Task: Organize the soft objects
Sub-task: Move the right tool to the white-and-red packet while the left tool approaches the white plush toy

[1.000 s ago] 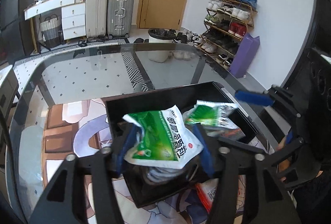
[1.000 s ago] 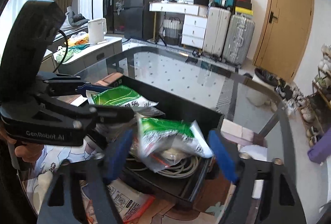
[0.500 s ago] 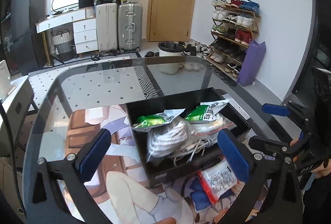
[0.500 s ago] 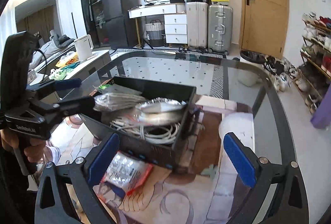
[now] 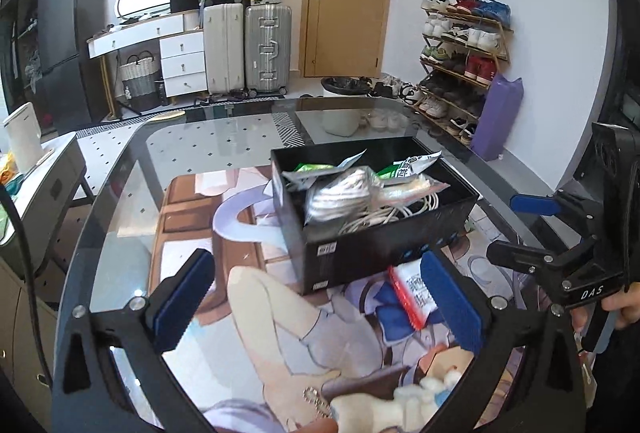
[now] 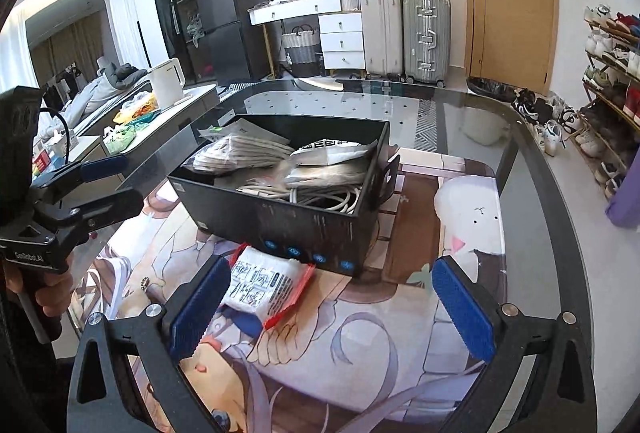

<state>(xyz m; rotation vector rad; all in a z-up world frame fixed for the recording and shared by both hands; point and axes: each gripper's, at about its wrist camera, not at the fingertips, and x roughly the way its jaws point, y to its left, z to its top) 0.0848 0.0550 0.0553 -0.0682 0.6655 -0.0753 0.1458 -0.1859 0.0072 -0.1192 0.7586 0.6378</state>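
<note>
- The black box (image 5: 384, 245) stands open on the counter, holding crinkled green-and-white packets (image 5: 408, 165), a clear bag of grey-white stuff (image 5: 344, 193) and coiled white cable (image 6: 320, 195).
- A red-edged white packet (image 6: 266, 287) lies flat on the counter, just in front of the box.

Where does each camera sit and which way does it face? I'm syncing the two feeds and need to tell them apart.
Left wrist view: on the left hand-held gripper, looking forward and down at the black box on the glass table; its own open blue pads frame the view, with the right hand-held gripper at the right edge.
Right wrist view: on the right hand-held gripper, facing the same box from its other near corner; the left hand-held gripper shows at the left edge.
Shared: box, red-edged packet, suitcases, door.
</note>
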